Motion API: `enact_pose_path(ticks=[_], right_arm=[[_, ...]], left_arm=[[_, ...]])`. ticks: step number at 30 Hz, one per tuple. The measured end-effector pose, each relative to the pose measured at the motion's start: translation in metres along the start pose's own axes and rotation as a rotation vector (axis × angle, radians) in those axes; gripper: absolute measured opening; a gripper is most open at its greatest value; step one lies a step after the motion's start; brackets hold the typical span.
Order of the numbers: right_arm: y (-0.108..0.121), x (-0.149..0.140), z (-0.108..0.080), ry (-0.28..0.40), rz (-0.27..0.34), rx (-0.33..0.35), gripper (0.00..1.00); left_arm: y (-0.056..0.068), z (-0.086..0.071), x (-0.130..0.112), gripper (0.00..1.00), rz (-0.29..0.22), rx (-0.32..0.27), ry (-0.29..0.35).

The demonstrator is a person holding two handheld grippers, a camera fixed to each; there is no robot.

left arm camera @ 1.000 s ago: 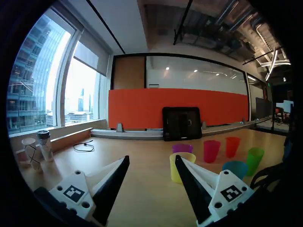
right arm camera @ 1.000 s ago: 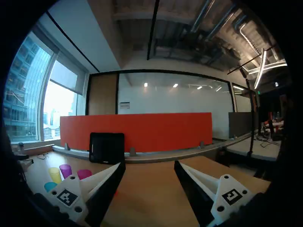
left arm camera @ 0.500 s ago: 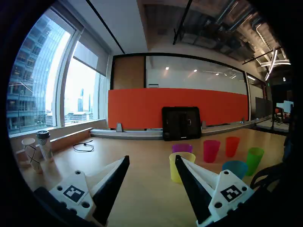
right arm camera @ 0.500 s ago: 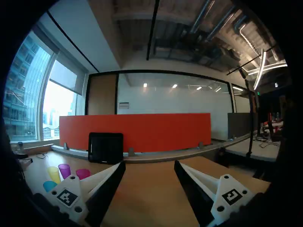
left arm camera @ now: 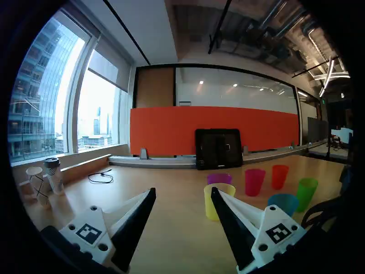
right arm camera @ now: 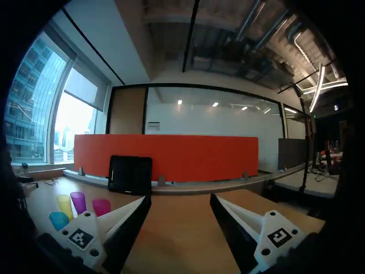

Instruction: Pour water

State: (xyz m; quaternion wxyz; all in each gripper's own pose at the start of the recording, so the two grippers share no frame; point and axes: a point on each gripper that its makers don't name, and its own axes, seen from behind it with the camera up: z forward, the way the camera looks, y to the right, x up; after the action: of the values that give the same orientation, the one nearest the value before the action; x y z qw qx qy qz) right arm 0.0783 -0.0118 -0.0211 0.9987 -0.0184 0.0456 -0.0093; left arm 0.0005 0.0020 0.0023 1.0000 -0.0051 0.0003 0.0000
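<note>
Several coloured plastic cups stand on the wooden table (left arm camera: pixel 173 228). In the left gripper view I see a yellow cup (left arm camera: pixel 215 200), a purple cup (left arm camera: pixel 219 178), a magenta cup (left arm camera: pixel 254 181), an orange-red cup (left arm camera: pixel 279 176), a green cup (left arm camera: pixel 306 192) and a blue cup (left arm camera: pixel 284 202). My left gripper (left arm camera: pixel 182 194) is open with nothing between its fingers; the yellow cup stands just beyond its right finger. In the right gripper view, the blue cup (right arm camera: pixel 59 220), yellow cup (right arm camera: pixel 64 205), purple cup (right arm camera: pixel 78 202) and magenta cup (right arm camera: pixel 101 206) stand at far left. My right gripper (right arm camera: pixel 180 201) is open and empty over bare table (right arm camera: pixel 182 237).
A black tablet (left arm camera: pixel 219 149) leans against an orange divider (left arm camera: pixel 182 130) at the table's back. A paper coffee cup (left arm camera: pixel 54 174) and a wire-frame stand (left arm camera: pixel 37 182) sit at the left by the window. A black cable (left arm camera: pixel 101 177) lies on the table.
The right gripper view has shifted slightly: the cups at its left now sit a bit higher and further in. The left gripper has not moved.
</note>
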Motion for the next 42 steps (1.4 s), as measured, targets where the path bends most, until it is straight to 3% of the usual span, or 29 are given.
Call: enact_pose_path(ticks=[14,26,42], right_arm=[[-0.001,-0.036,0.006,-0.008,0.033,0.053,0.99],[0.012,-0.060,0.011,-0.036,0.039,0.030,0.99],[0.016,-0.076,0.015,-0.077,0.019,0.016,0.99]], left_arm=[[0.000,0.001,0.000,0.89,0.000,0.000,0.000],[0.001,0.000,0.000,0.98,0.000,0.000,0.000],[0.000,0.000,0.000,0.97,0.000,0.000,0.000]])
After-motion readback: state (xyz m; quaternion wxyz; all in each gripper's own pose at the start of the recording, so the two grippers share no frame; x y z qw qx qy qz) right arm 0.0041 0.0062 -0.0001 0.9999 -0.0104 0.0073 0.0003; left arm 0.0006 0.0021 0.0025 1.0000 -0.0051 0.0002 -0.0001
